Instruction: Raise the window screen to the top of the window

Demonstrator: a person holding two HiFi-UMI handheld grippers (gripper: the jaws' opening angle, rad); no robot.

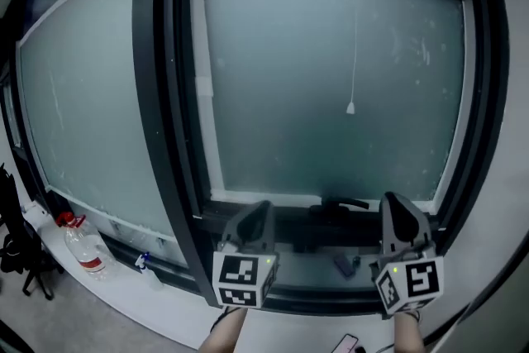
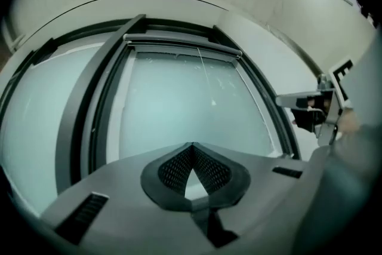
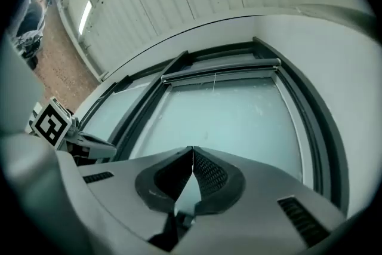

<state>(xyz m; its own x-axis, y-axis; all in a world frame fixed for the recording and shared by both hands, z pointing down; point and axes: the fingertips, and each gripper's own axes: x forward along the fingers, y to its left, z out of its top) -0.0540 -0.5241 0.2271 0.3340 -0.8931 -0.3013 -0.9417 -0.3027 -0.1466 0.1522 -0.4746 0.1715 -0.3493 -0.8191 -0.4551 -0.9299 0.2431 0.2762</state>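
head view: window [image 1: 331, 54], seemingly frosted; left gripper [image 1: 259, 209], right gripper [image 1: 393, 202] jaws closed, empty.

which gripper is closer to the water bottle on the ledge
Left. The left gripper is to the right of the water bottle, below the window's lower edge. The right gripper is further right still, beyond the left one.

Grey left gripper [image 1: 254, 215] and right gripper [image 1: 395, 207], black mesh fingers [image 2: 176, 170], white cubes [image 1: 242, 279] with black square markers
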